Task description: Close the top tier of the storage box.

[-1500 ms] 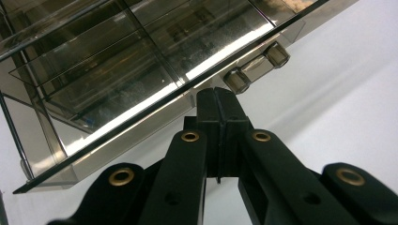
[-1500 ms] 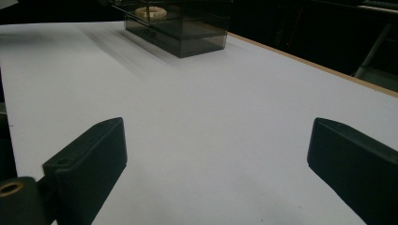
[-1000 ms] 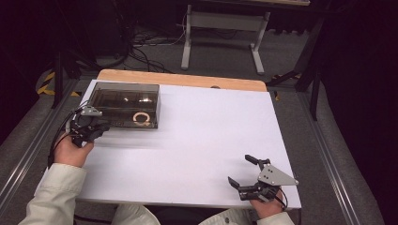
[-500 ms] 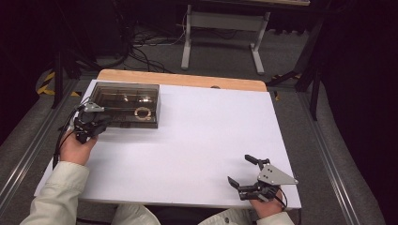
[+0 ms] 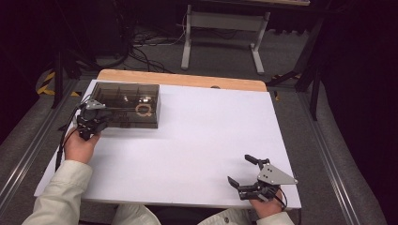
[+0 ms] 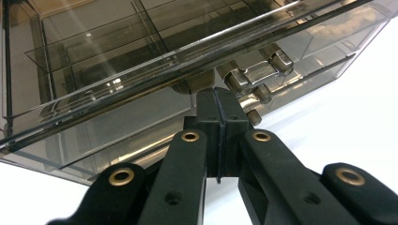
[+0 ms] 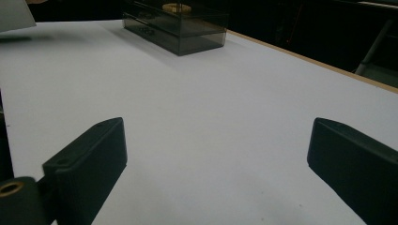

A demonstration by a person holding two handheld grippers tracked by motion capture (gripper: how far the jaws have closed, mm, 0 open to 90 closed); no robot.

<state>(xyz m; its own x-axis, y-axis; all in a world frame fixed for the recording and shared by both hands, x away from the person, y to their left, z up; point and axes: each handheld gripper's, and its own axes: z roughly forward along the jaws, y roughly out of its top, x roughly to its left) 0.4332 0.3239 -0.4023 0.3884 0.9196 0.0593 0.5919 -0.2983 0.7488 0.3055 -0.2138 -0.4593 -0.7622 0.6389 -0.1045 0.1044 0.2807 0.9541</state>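
Left tool [image 6: 218, 136] is clenched with its tips touching the latch [image 6: 253, 79] of the box [image 5: 126, 104] just ahead, whose long axis runs crosswise to it; right tool [image 5: 248, 177], released, rests well apart on the surface [image 5: 202, 131]

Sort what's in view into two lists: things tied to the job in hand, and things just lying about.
In the job:
- smoky clear plastic box
- left tool, shut at the box's front edge
- tape roll inside the box

Lying about:
- right tool, open, idle
- white table
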